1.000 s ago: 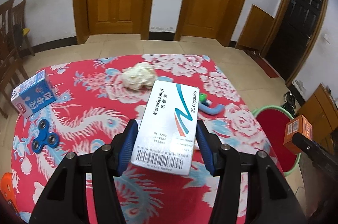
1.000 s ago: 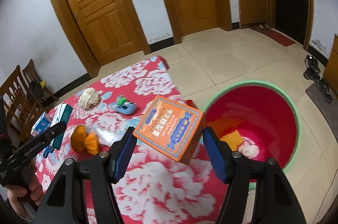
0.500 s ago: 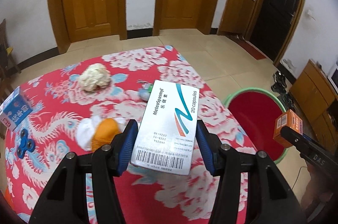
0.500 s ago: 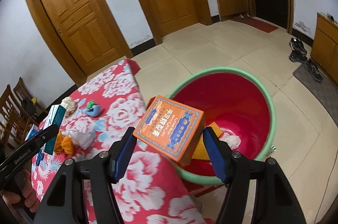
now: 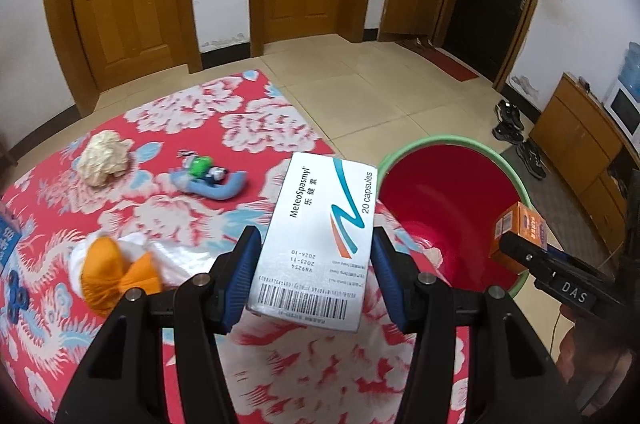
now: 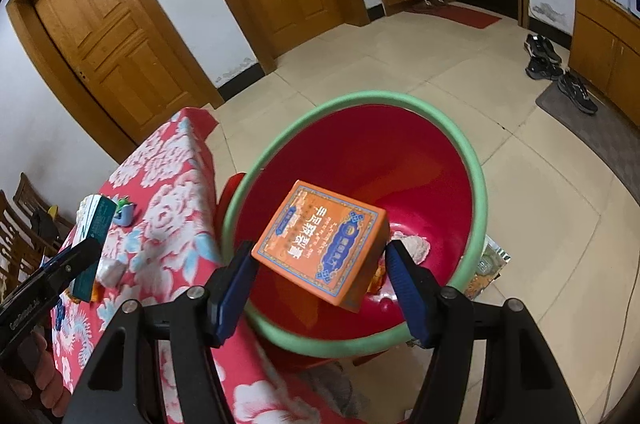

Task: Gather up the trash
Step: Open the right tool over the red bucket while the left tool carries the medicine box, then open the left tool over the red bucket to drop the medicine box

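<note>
Right wrist view, orange box (image 6: 322,242) pinched between right gripper (image 6: 320,284) fingers above red basin (image 6: 476,183), left wrist view, white box (image 5: 316,244) clamped in left gripper (image 5: 314,280) over floral tablecloth (image 5: 192,127) beside basin, orange cloth (image 5: 116,276), toy (image 5: 208,177), paper wad (image 5: 104,161) on cloth.

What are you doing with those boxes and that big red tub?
A person is clearing trash off a table with a red flowered cloth. The left gripper holds a white medicine box over the table's edge. The right gripper holds an orange box right above the red tub, not yet dropped. Some scraps already lie in the tub. A crumpled paper wad and a small blue toy remain on the cloth.
</note>
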A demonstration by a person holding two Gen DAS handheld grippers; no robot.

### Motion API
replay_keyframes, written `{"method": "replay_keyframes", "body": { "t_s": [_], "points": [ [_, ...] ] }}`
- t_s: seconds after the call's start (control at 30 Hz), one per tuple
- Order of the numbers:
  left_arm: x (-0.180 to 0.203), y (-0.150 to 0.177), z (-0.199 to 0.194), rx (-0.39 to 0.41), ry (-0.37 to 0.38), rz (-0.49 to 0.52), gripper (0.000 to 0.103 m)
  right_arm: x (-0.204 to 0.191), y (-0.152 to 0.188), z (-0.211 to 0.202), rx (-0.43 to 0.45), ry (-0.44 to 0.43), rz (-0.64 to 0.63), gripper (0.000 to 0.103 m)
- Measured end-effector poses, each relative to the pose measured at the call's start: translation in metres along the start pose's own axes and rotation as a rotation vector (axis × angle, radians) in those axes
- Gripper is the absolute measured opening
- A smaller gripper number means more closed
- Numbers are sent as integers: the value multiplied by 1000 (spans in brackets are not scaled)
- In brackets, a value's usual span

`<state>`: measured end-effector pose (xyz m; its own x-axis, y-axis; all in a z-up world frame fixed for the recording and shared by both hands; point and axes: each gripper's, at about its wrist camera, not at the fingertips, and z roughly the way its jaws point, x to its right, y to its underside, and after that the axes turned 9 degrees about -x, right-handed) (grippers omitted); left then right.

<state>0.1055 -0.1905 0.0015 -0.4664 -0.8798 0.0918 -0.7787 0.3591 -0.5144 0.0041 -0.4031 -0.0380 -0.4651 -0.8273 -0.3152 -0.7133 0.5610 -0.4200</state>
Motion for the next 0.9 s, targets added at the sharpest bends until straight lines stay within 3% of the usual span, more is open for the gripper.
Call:
{"method": "replay_keyframes", "body": {
  "t_s": [0.9],
  "points": [
    [60,-14,49,-65,74,119,56,43,-7,-5,30,3,97,81]
  ]
}}
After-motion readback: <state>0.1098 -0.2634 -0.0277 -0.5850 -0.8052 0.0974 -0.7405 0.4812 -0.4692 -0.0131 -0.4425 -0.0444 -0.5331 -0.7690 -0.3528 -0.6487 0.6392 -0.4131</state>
